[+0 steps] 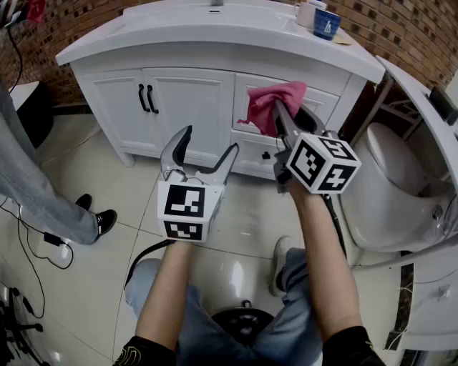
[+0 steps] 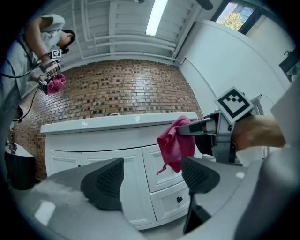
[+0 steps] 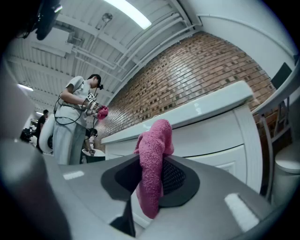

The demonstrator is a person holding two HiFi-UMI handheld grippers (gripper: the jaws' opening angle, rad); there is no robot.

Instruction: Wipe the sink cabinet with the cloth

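cloth (image 3: 152,168), pink terry, bunched, clamped in right gripper (image 3: 157,178)

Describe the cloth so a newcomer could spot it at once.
Start at the white sink cabinet. In front of its right-hand drawers, the right gripper is shut on the cloth. Its pink terry stands out against the white fronts behind it.

Cups (image 1: 318,18) on cabinet (image 1: 187,107) (right end), toilet (image 1: 392,187) beside
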